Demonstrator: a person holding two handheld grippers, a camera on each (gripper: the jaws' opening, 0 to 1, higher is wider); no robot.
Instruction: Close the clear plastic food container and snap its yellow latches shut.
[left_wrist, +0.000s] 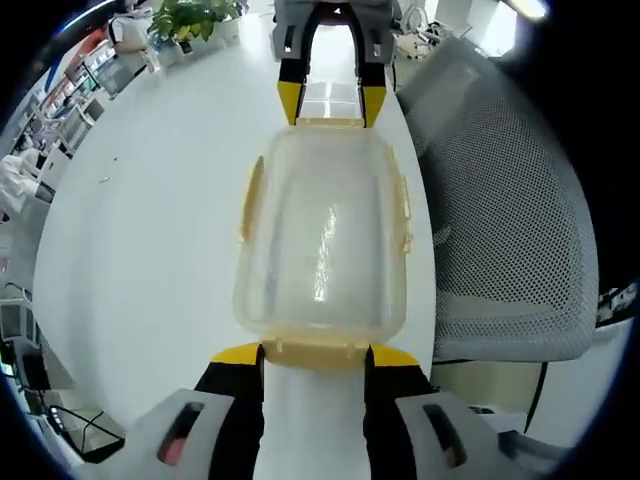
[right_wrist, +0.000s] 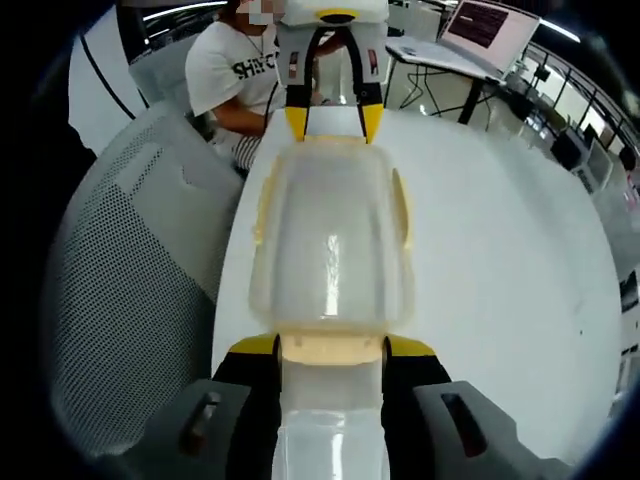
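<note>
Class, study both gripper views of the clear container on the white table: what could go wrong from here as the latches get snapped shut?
1. The container lies near the table edge, beside the mesh chair; a hard push might slide it off.
2. The left gripper and right gripper meet the end latches from opposite sides; uneven pressure may pop one open or tilt the lid.

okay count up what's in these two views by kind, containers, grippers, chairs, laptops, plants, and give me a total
Clear plastic food container: 1
Grippers: 2, the left gripper and the right gripper, one at each end of the container
Mesh office chair: 1
Laptop: 1
Potted plant: 1
Total: 6
</note>
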